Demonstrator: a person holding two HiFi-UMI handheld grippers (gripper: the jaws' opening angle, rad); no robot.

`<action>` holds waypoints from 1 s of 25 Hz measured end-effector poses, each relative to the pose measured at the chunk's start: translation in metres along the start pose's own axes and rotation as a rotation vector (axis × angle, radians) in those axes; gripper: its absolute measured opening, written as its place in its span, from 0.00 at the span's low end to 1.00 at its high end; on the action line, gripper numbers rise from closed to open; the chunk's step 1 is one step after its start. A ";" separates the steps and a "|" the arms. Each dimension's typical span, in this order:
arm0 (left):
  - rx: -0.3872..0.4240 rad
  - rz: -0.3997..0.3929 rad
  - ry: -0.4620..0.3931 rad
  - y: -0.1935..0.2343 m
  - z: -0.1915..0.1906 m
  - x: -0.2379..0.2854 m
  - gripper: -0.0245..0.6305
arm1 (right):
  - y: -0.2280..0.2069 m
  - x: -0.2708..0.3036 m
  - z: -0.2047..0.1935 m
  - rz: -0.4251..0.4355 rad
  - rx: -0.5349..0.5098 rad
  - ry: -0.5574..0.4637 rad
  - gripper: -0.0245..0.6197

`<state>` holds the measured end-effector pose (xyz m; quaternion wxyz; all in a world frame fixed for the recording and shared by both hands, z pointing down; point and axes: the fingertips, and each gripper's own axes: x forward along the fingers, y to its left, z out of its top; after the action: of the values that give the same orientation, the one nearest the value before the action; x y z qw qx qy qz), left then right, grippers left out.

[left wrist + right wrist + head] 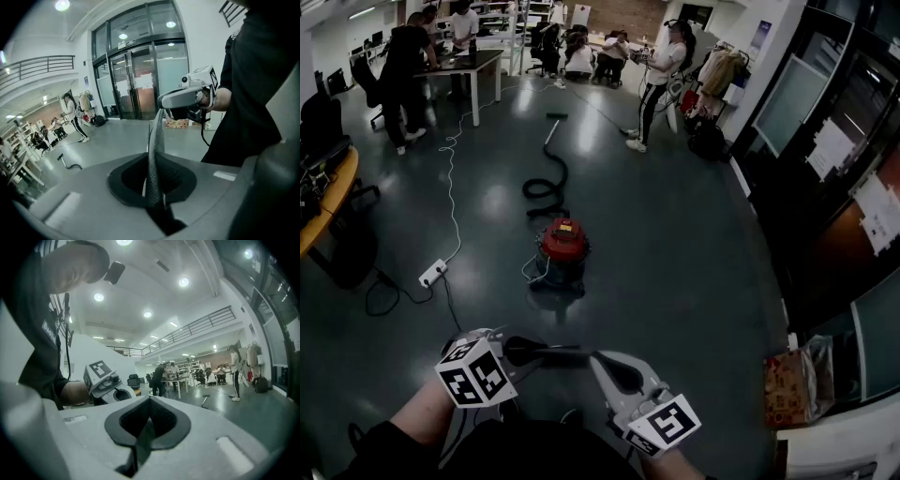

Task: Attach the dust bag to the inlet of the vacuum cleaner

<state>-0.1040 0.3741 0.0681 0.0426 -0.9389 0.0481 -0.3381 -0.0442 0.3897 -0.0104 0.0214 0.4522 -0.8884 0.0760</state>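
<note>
The red vacuum cleaner (562, 246) stands on the dark floor a few steps ahead, its black hose (546, 184) curling away behind it. No dust bag shows in any view. Both grippers are held close to my body at the bottom of the head view, far from the vacuum, tips nearly meeting. The left gripper (579, 354) points right and has its jaws together with nothing between them (156, 123). Facing it, the right gripper (599, 362) is also shut and empty (148, 425). Each gripper view shows the other gripper close by.
A white power strip (432, 273) with cables lies on the floor left of the vacuum. A patterned bag (796, 382) sits by the right wall. Several people stand at tables (474, 64) at the far end. A curved desk (328, 199) edges the left.
</note>
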 end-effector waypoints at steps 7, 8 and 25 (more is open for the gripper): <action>-0.004 -0.007 -0.029 -0.003 0.002 0.004 0.08 | -0.002 -0.003 -0.007 -0.007 0.005 -0.004 0.04; -0.006 -0.006 -0.028 -0.003 0.003 0.004 0.08 | -0.003 -0.003 -0.008 -0.005 0.007 -0.004 0.04; -0.032 0.021 -0.009 0.001 0.010 0.017 0.08 | -0.008 -0.014 0.009 0.056 0.004 -0.080 0.04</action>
<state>-0.0850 0.3716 0.0708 0.0316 -0.9404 0.0633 -0.3328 -0.0290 0.3947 -0.0200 -0.0173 0.4300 -0.9006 0.0601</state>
